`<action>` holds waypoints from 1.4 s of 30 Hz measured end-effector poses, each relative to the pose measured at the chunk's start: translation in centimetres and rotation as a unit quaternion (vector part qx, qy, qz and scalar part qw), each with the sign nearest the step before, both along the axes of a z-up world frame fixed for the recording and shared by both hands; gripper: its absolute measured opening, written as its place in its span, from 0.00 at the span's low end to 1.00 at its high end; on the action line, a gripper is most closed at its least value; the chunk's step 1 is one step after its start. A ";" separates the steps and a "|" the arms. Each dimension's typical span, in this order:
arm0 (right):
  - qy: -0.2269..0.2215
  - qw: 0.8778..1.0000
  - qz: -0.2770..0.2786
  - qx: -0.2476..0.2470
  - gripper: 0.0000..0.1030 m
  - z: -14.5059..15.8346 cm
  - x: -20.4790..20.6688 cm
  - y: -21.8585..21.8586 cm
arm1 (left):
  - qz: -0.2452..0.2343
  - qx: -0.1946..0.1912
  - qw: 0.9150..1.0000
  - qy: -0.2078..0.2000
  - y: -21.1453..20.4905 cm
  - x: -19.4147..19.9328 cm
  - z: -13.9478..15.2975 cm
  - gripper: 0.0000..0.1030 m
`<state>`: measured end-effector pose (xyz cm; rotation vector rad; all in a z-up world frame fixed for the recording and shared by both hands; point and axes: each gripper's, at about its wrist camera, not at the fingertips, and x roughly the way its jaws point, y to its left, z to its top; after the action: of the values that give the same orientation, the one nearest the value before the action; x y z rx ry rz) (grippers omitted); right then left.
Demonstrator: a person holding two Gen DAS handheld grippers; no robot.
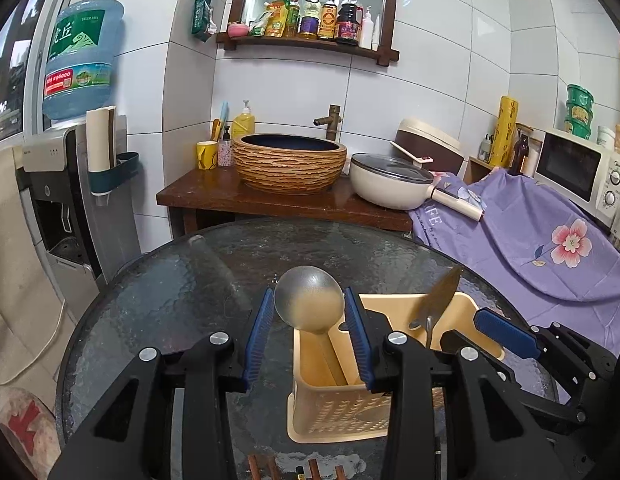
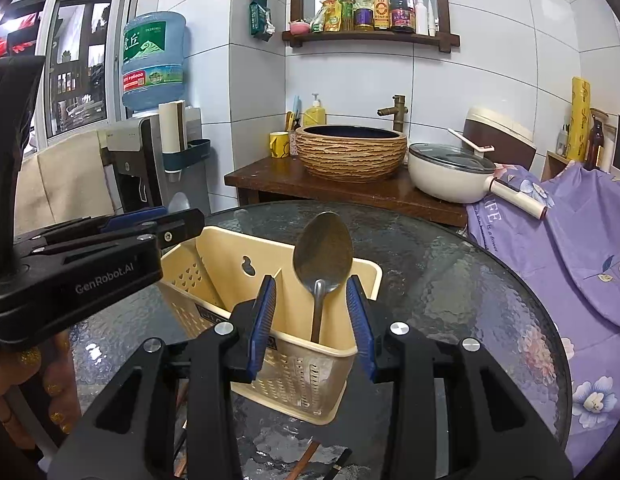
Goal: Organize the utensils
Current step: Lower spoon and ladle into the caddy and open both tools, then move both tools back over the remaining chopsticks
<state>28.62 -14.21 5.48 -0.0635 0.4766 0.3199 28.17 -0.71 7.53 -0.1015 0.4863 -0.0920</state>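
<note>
1. Two grippers hang over the same beige utensil caddy (image 2: 294,376). The left gripper (image 1: 309,340) has its blue pads (image 1: 259,336) spread wide, and the round bowl of a ladle (image 1: 309,300) rises in the gap between them, touching neither
2. The right gripper (image 2: 312,328) is likewise spread, its pads (image 2: 264,320) standing clear on either side of a metal spoon (image 2: 323,256)
3. The ladle stands handle-down in the caddy's left compartment; its handle drops out of sight inside the plastic wall
4. The spoon stands handle-down in the right compartment, its bowl upright above the rim, tilted slightly left in the right wrist view
5. The caddy rests on a round dark glass table (image 2: 450,280), with a perforated front and a hanging slot in its back wall
6. Brown chopstick-like sticks (image 1: 266,469) lie on the glass near the lower edge, just in front of the caddy
7. Beyond the table sit a wooden counter with a woven-pattern basin (image 1: 289,164), a lidded cream pan (image 1: 390,182) and a purple floral cloth (image 1: 550,248)
</note>
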 end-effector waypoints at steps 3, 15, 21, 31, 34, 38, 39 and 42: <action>-0.002 1.000 0.003 0.008 0.44 0.1 -0.1 -0.3 | 0.004 -0.005 1.000 -0.012 0.3 -0.7 0.4 0.52; -0.060 0.998 -0.027 -0.002 0.83 0.9 -4.8 -1.6 | 0.045 -0.006 0.996 -0.082 2.8 -7.1 1.5 0.94; -0.052 0.998 -0.029 0.017 0.91 0.1 -8.0 -2.7 | 0.031 0.006 0.998 -0.052 3.0 -9.4 -1.0 0.94; 0.016 0.999 -0.048 -0.006 0.93 -4.7 -11.6 -3.9 | 0.050 0.020 0.998 0.031 4.6 -12.2 -6.9 0.94; 0.050 0.997 -0.063 -0.010 0.93 -6.6 -11.9 -4.9 | 0.055 0.034 0.995 0.070 4.9 -12.5 -8.7 0.94; 0.092 0.992 -0.083 -0.007 0.91 -8.6 -11.9 -6.1 | 0.058 0.023 0.992 0.110 5.7 -13.0 -10.8 0.94; 0.105 0.991 -0.086 -0.004 0.90 -9.2 -12.0 -6.4 | 0.058 0.015 0.991 0.117 5.9 -13.1 -11.1 0.94; 0.131 0.988 -0.087 -0.005 0.81 -10.4 -12.2 -6.6 | 0.061 0.005 0.990 0.128 6.3 -13.5 -11.8 0.93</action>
<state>16.39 -20.85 -4.91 0.0109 0.7400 0.1539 14.69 5.56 -4.28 -0.1339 0.7360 0.0446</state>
